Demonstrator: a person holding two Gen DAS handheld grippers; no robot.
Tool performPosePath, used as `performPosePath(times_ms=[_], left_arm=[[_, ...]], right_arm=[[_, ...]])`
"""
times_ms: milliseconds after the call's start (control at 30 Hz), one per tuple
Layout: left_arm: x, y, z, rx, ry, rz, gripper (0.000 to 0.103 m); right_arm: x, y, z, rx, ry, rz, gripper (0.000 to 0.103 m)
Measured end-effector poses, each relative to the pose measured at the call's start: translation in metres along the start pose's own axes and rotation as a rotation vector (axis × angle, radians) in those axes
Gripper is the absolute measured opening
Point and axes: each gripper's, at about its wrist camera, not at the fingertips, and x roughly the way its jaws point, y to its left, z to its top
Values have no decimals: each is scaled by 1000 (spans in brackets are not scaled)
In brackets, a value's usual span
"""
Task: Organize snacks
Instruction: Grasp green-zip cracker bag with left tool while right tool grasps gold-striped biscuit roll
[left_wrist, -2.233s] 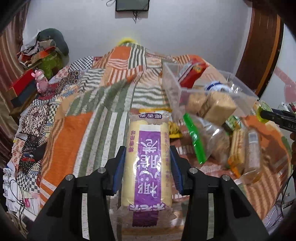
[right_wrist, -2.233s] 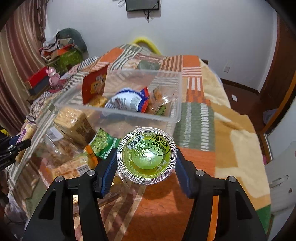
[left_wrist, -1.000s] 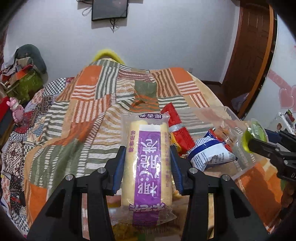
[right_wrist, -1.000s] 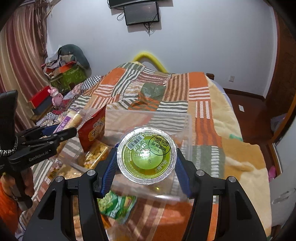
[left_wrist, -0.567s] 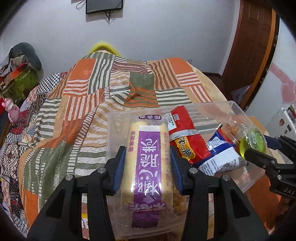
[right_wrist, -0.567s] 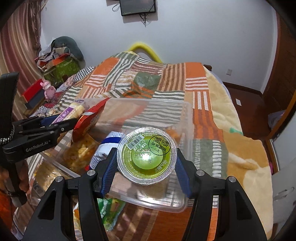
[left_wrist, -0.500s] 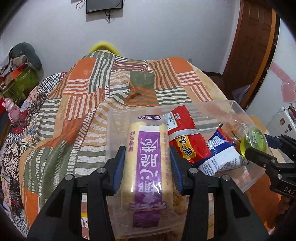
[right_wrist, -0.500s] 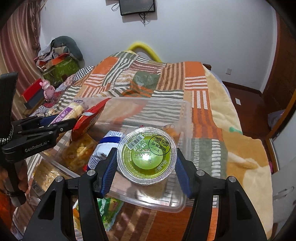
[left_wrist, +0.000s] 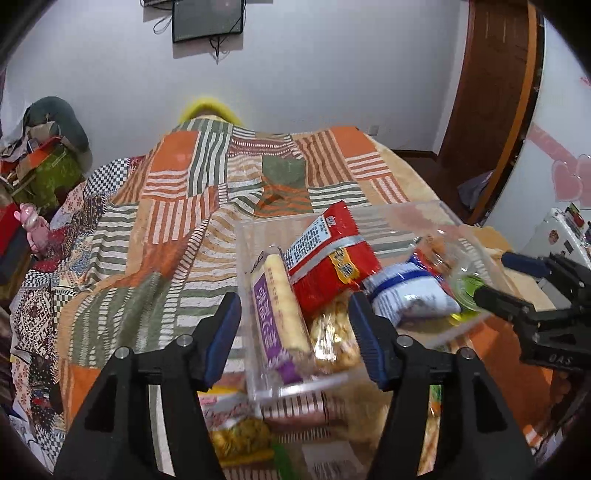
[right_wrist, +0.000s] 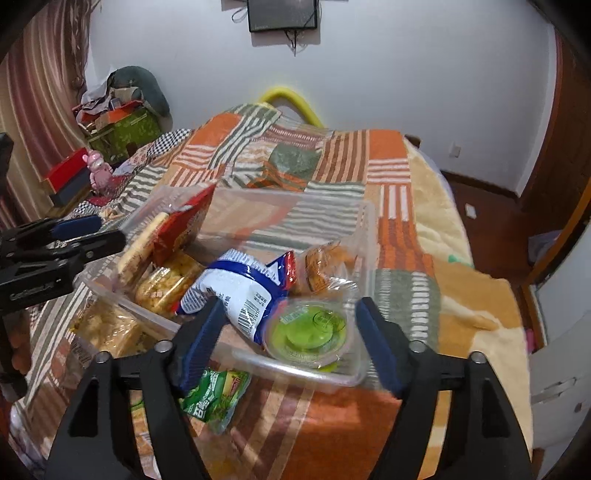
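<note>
One green snack packet (right_wrist: 212, 397), right-wrist view only, beside bin (right_wrist: 295, 369).

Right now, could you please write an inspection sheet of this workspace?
Surface: patchwork blanket on a bed.
Job's things: clear bin holds purple-label roll, red packet, blue-white bag, green jelly cup.
Clutter: green snack bag outside the bin.
Grippers: left gripper and right gripper opening, pads clear of the snacks.
Cables: cords under wall screen.
Surroundings: wooden door, piled boxes.
</note>
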Motion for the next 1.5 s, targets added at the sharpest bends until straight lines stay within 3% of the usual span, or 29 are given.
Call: performPosePath(times_ms=[300, 533, 767, 1000, 1233, 1333, 1500], left_arm=[[-49, 15, -32, -8, -15, 17, 67], [-66, 16, -79, 23, 23, 62, 68], [-73, 3, -116, 41, 66, 19, 68], [-65, -10, -127, 29, 91, -22, 70], [-49, -22, -122, 28, 93, -48, 75], [-41, -24, -118, 30, 92, -41, 82], [-25, -29, -113, 34, 104, -26, 84]], right_arm=[[-34, 8, -18, -8, -33, 23, 84], [-37, 28, -54, 23, 40, 73, 85], [-18, 54, -73, 29, 121, 121, 85], [-5, 67, -91, 8, 170, 129, 85], [-17, 42, -102, -12, 180, 98, 85], [-26, 28, -109, -3, 180, 76, 85], [-35, 14, -111, 25, 166, 55, 85]])
